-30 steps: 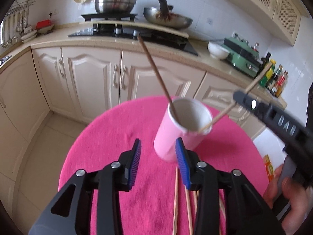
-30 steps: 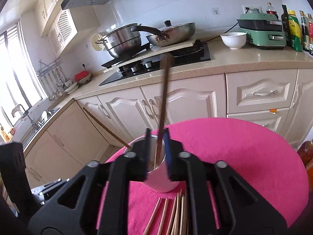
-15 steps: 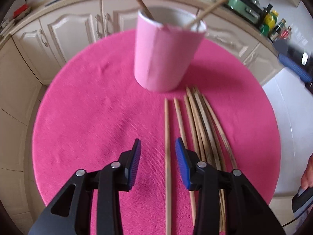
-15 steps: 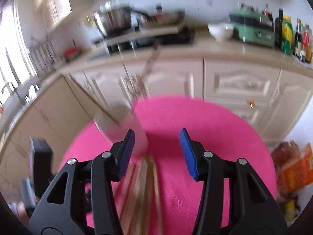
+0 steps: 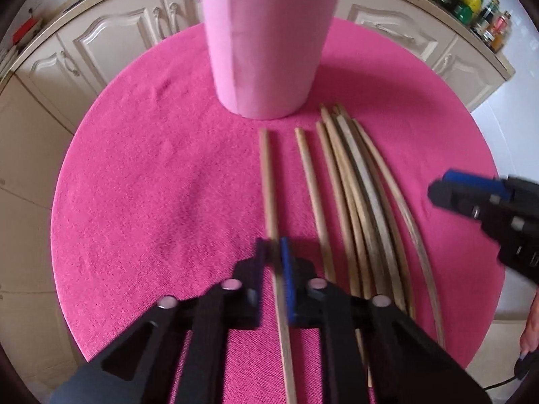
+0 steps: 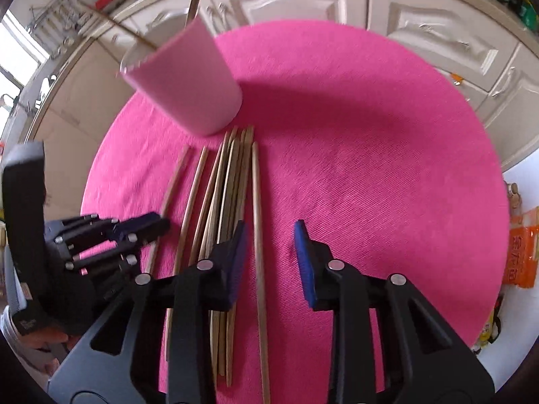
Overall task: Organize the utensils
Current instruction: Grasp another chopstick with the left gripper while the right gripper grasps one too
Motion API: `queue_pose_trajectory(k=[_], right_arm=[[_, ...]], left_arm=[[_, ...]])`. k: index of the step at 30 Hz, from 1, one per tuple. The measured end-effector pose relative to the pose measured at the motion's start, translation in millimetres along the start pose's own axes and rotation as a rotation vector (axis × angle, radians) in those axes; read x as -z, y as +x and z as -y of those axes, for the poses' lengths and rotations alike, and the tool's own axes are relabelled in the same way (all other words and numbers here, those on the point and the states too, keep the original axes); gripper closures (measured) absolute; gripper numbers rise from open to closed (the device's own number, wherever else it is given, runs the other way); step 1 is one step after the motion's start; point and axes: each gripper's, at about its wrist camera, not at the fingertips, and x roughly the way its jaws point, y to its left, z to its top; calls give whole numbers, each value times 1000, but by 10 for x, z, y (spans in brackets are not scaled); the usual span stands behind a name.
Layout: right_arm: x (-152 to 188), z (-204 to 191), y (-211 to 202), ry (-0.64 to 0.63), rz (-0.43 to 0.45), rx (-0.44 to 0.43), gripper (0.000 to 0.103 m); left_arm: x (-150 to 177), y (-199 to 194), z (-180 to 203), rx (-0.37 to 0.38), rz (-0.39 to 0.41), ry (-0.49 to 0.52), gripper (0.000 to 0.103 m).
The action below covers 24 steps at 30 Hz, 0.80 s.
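A pink cup [image 5: 269, 43] stands on the round pink table [image 5: 151, 185] with two chopsticks leaning in it; it also shows in the right wrist view [image 6: 188, 80]. Several wooden chopsticks [image 5: 357, 195] lie side by side in front of the cup. My left gripper [image 5: 273, 256] is shut on the leftmost chopstick [image 5: 267, 181], low at the table. My right gripper [image 6: 269, 245] is open above the rightmost chopstick [image 6: 257, 222], which lies between its fingers. The right gripper also shows in the left wrist view [image 5: 471, 198], and the left gripper in the right wrist view [image 6: 148, 227].
Cream kitchen cabinets [image 6: 438, 33] and a countertop run behind the table. Bottles [image 5: 488, 23] stand on the counter at the right. An orange packet [image 6: 522, 256] lies on the floor to the right of the table.
Both grippers dropped from the cup to the chopsticks on the table. The right gripper released a chopstick into the cup and is open. The left gripper closed on the leftmost chopstick.
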Motion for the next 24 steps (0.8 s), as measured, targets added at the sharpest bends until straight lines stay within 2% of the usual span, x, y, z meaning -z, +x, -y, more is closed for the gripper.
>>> queue_pose_trajectory(k=[3, 7, 9, 11, 15, 20, 24], right_arm=[[23, -54, 118, -23, -53, 10, 76], [45, -144, 245, -66, -105, 41, 76], [62, -193, 315, -94, -127, 66, 81], [57, -214, 335, -122, -115, 102, 89], [76, -198, 327, -134, -113, 106, 96], [136, -51, 219, -68, -79, 68, 97], [168, 156, 8, 17, -12, -16, 97]], left_arm=[[2, -25, -43, 7, 6, -29, 97], [52, -184, -120, 16, 52, -68, 97], [56, -274, -145, 15, 73, -81, 97], [65, -355, -180, 19, 95, -93, 97], [67, -511, -241, 26, 133, -108, 97], [69, -648, -248, 42, 163, -103, 97], [103, -809, -232, 65, 216, -83, 97]])
